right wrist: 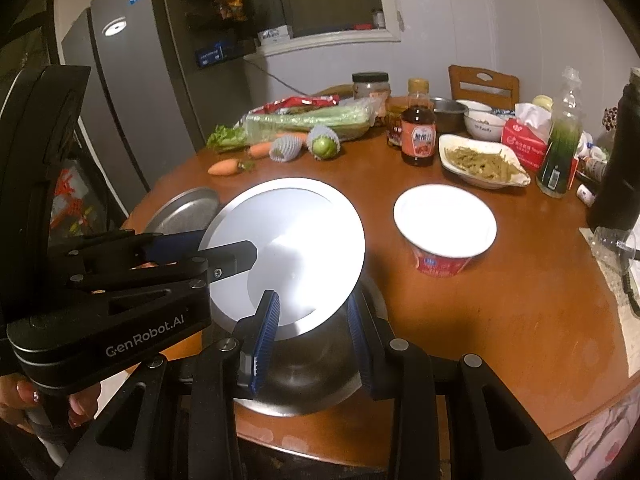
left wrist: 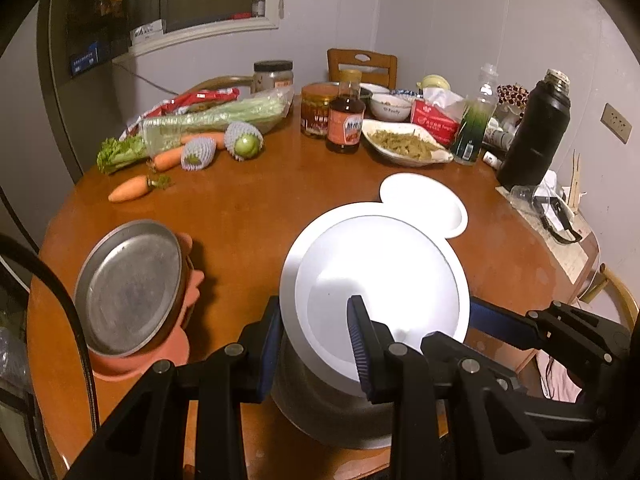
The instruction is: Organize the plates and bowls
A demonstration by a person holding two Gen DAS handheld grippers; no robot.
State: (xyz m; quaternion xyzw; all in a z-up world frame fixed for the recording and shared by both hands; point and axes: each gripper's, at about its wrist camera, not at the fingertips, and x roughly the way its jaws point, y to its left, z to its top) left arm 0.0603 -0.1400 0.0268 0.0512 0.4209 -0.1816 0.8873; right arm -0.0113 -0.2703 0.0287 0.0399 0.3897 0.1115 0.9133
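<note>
Steel plate (right wrist: 288, 248) tilted over steel bowl (right wrist: 304, 376) near table's (right wrist: 500, 320) front edge, clamped at its rim by left gripper (left wrist: 316, 344); right gripper (right wrist: 312, 340) clamped likewise. Next, probably: seating it level.

A home kitchen-dining corner: a grey fridge (right wrist: 120, 92) stands by a round wooden tabletop (right wrist: 500, 300) crowded with carrots (left wrist: 129, 189), celery (left wrist: 216, 118), sauce bottles (right wrist: 418, 128) and leftover food (right wrist: 482, 159).
</note>
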